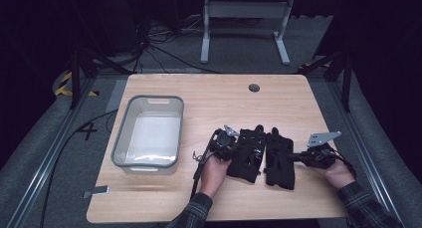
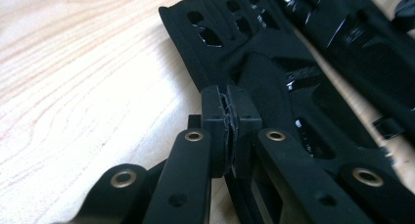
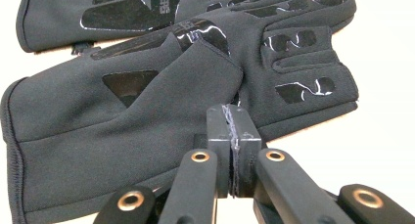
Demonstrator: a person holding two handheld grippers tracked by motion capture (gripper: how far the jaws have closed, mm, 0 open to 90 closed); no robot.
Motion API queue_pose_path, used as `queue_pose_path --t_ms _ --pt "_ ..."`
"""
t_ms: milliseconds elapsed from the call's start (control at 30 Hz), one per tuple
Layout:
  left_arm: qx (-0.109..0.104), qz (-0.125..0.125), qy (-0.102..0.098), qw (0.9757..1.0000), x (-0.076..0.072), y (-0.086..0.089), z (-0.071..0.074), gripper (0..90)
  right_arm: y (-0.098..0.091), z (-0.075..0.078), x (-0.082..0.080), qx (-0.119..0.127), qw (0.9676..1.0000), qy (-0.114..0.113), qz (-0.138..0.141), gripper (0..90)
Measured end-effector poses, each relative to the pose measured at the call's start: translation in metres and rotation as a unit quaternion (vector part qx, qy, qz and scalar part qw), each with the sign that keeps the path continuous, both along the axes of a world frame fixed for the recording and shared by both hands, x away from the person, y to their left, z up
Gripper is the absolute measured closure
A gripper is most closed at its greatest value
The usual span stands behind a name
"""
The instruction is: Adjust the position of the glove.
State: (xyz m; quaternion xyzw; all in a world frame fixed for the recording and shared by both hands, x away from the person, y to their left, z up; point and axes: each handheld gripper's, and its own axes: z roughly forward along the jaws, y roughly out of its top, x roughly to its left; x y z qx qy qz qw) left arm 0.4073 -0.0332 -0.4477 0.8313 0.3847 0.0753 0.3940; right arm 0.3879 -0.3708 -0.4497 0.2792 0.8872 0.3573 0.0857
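Both grippers sit at lower centre of the high view, jaws pressed together: left gripper point(image 1: 234, 144) against the left glove point(image 1: 247, 156), right gripper point(image 1: 293, 157) against the right glove point(image 1: 278, 161), hands reaching inward.

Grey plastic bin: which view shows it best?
The high view. The grey plastic bin sits whole on the table's left side, rim and pale inside visible. The left and right gripper views look along shut jaws at the black gloves instead.

Matt cloth gloves point(image 3: 147, 111), glossy patches, wood-grain table point(image 1: 209, 96)
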Motion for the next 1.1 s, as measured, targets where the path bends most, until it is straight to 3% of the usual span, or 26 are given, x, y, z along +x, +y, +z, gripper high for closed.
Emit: queue_pose_path --t_ms 267,533,633,800,1100 --pt "-0.055 -0.009 -0.006 0.9984 -0.003 0.003 0.014 87.7 0.0 0.0 0.0 -0.001 1.0 0.0 0.0 89.7" --pt "-0.083 -0.03 -0.014 0.996 -0.004 -0.001 0.03 87.8 0.002 0.0 0.001 0.001 1.0 0.001 0.001 89.8" --pt "-0.098 -0.038 -0.007 0.9944 -0.002 -0.002 0.032 87.7 0.005 -0.001 0.003 0.001 1.0 0.0 0.001 89.8" --pt "-0.105 -0.047 0.003 0.9934 -0.004 -0.002 0.034 87.7 0.012 -0.001 0.004 -0.001 1.0 0.001 0.006 89.8" --pt "-0.112 -0.053 -0.004 0.9923 -0.008 -0.001 0.042 87.7 0.021 -0.002 0.007 -0.004 0.9998 0.001 0.017 89.8"
